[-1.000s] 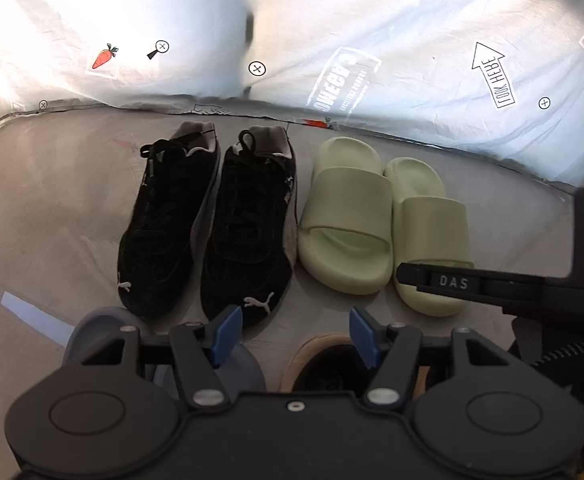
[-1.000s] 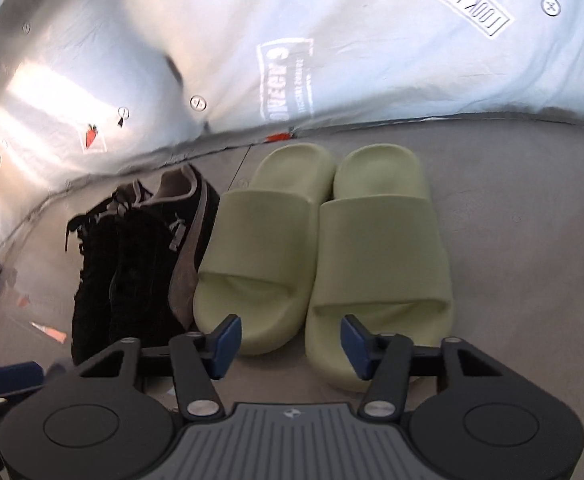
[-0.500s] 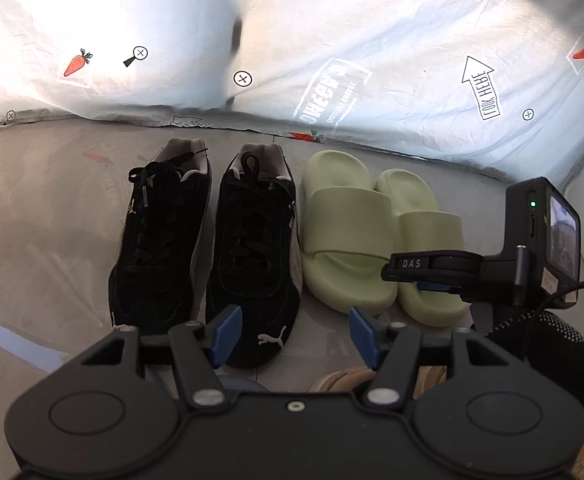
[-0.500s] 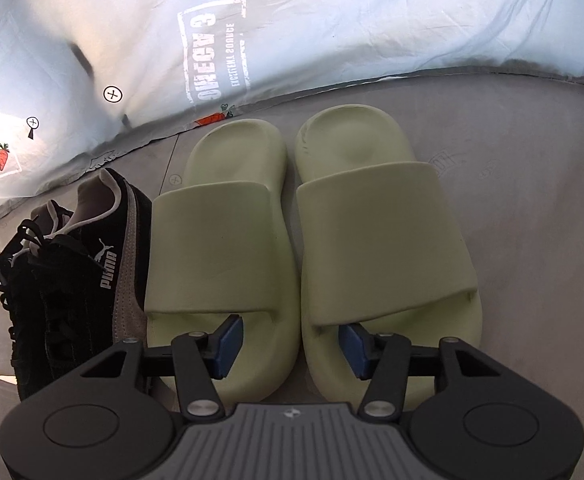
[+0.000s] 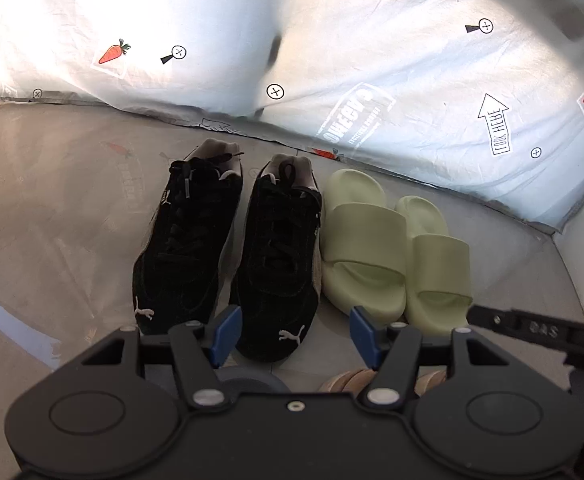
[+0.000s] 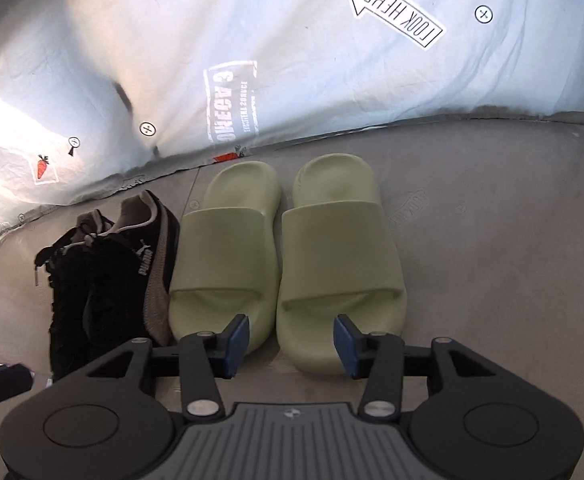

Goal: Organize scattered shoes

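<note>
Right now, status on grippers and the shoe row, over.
Left gripper open, empty. Right gripper opening, empty. Black suede lace-up sneakers and pale green foam slides paired in one row along the silver wall. Tan shoe underneath, unsorted.

Black sneakers, pale green slides, white sheet printed with carrots.
</note>
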`<state>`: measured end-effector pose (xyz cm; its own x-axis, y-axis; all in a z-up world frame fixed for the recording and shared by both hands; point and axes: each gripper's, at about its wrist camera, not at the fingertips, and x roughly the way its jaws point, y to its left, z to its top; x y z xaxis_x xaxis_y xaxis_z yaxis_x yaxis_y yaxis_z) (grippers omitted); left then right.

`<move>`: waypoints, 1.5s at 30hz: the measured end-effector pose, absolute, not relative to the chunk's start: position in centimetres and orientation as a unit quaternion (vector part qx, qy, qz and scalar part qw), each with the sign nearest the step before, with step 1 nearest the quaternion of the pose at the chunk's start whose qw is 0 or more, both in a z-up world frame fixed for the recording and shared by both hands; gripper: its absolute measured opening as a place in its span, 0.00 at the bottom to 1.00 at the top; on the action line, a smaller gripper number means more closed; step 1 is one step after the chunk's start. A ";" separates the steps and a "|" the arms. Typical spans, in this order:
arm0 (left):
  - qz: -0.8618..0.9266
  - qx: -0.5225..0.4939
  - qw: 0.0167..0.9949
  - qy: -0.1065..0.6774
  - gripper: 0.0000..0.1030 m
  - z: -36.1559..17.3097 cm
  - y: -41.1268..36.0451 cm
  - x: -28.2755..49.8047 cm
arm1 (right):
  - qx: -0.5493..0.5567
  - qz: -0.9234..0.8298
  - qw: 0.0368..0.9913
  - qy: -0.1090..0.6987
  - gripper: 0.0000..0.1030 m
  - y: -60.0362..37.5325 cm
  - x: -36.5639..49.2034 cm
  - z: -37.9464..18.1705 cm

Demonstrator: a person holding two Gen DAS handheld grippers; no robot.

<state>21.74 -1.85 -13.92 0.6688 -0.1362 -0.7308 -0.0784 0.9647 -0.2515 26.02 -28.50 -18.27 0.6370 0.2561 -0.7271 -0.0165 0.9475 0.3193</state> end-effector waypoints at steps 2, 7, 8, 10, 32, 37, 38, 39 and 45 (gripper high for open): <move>-0.013 -0.140 0.902 0.408 0.59 -13.9 -1.6 21.0 | 0.153 0.104 0.883 0.432 0.47 -27.8 23.3 -18.4; -0.020 -0.148 0.901 0.408 0.59 -13.6 -1.4 18.8 | 0.074 0.126 0.884 0.444 0.48 -24.5 20.9 -19.9; -0.020 -0.142 0.902 0.407 0.59 -13.5 -1.4 18.1 | 0.051 0.124 0.885 0.446 0.49 -23.8 21.1 -19.9; -0.017 -0.134 0.905 0.404 0.59 -13.4 -1.3 16.9 | 0.034 0.119 0.881 0.457 0.51 -22.9 21.8 -19.9; 0.013 -0.162 0.898 0.408 0.59 -14.4 5.2 11.1 | 0.075 0.036 0.909 0.409 0.59 -20.7 21.2 -23.4; -0.024 -0.162 0.903 0.396 0.59 -13.9 4.5 10.9 | 0.098 0.040 0.950 0.295 0.54 -21.7 15.2 -20.4; -0.028 -0.156 0.905 0.395 0.59 -13.8 4.2 10.7 | 0.099 0.040 0.957 0.268 0.54 -21.9 13.8 -19.7; -0.032 -0.151 0.906 0.394 0.59 -13.8 4.0 10.5 | 0.097 0.039 0.963 0.248 0.54 -22.0 12.6 -19.0; -0.056 -0.127 0.905 0.403 0.59 -13.9 2.2 9.9 | 0.130 0.005 0.979 0.160 0.49 -23.7 7.3 -15.1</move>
